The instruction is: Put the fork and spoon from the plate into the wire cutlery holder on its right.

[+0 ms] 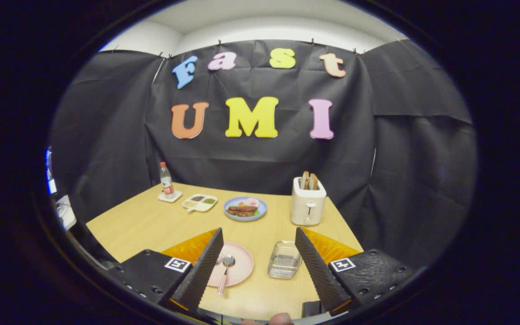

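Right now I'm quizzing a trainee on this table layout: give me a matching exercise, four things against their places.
Things:
1. spoon
2. wire cutlery holder
3. toaster
4. water bottle

Places:
A. on a coaster at the table's far left
B. on the pink plate, by one finger of the open claw
C. between the fingers, right of the plate
D. beyond the holder, bread in its slots

Pairs: 1-B, 2-C, 3-D, 4-A
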Demonstrator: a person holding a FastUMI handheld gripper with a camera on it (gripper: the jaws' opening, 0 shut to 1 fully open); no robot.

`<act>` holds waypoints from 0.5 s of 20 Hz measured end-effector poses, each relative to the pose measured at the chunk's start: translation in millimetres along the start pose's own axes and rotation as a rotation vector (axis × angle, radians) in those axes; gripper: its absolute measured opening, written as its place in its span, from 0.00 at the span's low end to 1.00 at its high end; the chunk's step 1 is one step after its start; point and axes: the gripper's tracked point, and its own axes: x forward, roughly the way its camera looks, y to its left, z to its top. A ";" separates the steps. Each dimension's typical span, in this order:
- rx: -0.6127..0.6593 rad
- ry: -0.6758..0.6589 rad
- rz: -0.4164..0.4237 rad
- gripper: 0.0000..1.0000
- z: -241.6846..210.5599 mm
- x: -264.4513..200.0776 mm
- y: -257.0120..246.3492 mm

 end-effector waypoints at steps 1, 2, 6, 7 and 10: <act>-0.009 0.056 0.015 0.96 -5.2 5.7 4.5; -0.020 0.112 0.029 0.96 -11.9 13.0 9.5; -0.066 0.282 0.056 0.96 -35.3 33.7 29.1; -0.068 0.336 0.068 0.96 -45.8 39.7 34.2; -0.052 0.484 0.096 0.97 -74.8 48.9 49.8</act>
